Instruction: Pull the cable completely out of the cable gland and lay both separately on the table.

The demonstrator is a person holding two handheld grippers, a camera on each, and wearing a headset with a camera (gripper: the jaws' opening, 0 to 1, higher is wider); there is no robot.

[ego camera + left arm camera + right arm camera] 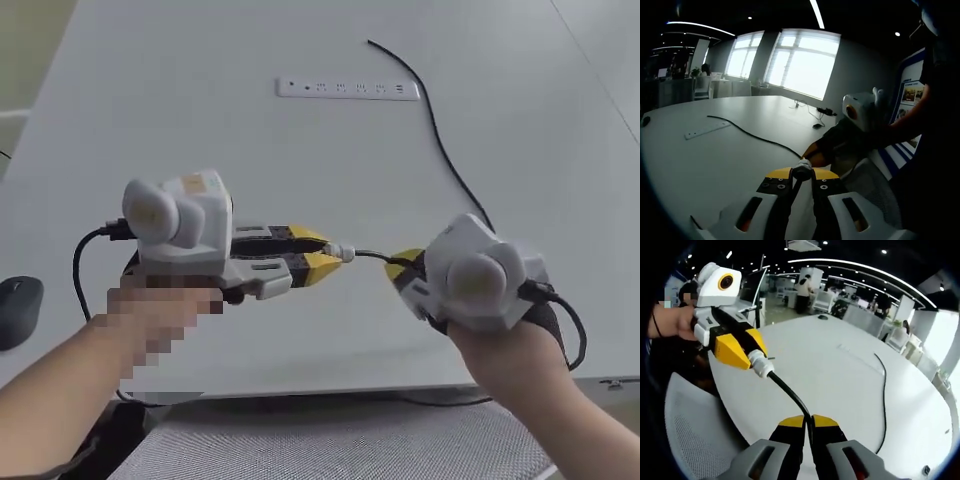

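In the head view I hold my left gripper (322, 256) and right gripper (405, 265) tip to tip above the near edge of the white table (200, 120). My left yellow tips are clamped on the pale gland (341, 252), and a short black stretch of cable (372, 256) bridges across to my right tips. My right jaws are mostly hidden behind their own white body, so the grip there is hard to make out. Farther back lies a power strip (348, 89). A long black cord (440, 145) runs down the table and passes out of sight behind my right gripper; I cannot tell whether it is the same cable. A dark mouse (18, 310) is cut off at the left edge.

In the left gripper view my jaws are closed on the gland, which sits right at their tips and hides the cable beyond it. The right gripper's body shows just past it.

The right gripper view shows what the head view hides: my right jaws are pinched together on the cable. It rises from between them and curves up into the gland, which pokes out of the left gripper's tips. The cable is still seated in the gland, and both are off the table.
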